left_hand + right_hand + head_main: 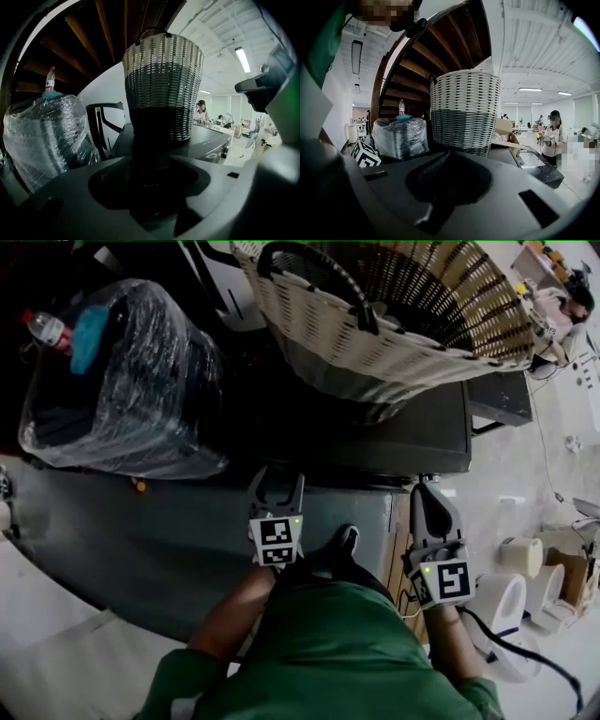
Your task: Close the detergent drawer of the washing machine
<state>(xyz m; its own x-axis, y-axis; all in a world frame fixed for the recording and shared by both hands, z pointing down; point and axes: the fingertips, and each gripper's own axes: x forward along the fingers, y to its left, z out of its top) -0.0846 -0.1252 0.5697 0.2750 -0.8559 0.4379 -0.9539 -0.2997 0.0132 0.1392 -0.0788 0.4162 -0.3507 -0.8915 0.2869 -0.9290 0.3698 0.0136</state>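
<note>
We see dim head view, deep shadow at centre, glare on plastic wrap (141, 362). Ceiling strip light (243, 58) brightens gripper views; we note strong fisheye bending at edges, soft dark foreground.

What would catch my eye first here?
The big woven basket, white above and grey below, stands on the dark washing machine. Left of it sits a plastic-wrapped bundle with a bottle on top. Nearest the camera, the left tongs and right tongs carry black-and-white marker cubes.

Woven basket (164, 84) white above grey bands; shirt (337, 652) green; bottle (47, 330) red-capped.
</note>
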